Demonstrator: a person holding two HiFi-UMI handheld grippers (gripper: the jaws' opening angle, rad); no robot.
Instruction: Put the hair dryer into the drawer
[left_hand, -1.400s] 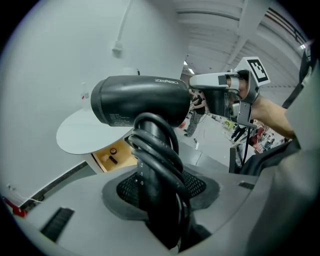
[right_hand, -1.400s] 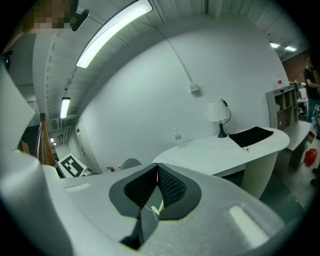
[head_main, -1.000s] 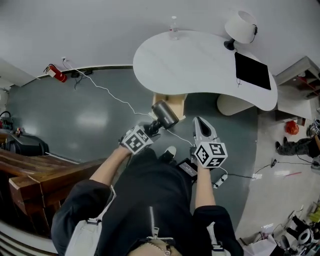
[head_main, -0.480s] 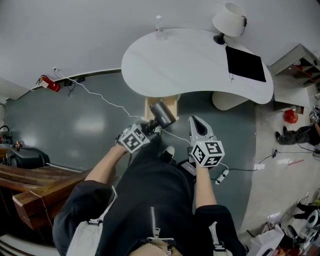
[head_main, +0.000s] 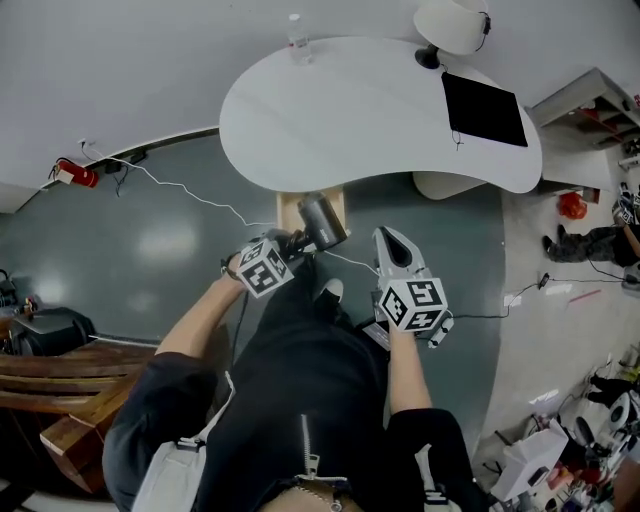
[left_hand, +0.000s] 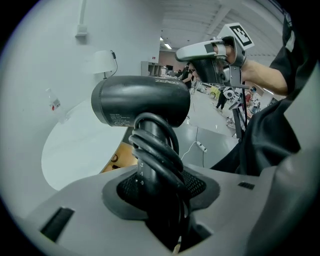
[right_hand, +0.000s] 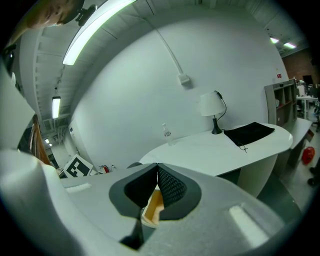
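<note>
A person's left gripper (head_main: 291, 243) is clamped on the cord-wrapped handle of a black hair dryer (head_main: 322, 220), held in the air at the near edge of the wooden drawer (head_main: 289, 206) that sits under the near rim of a white table (head_main: 370, 110). To its right, the right gripper (head_main: 390, 240) has its jaws pressed together on nothing, pointing toward the table.
</note>
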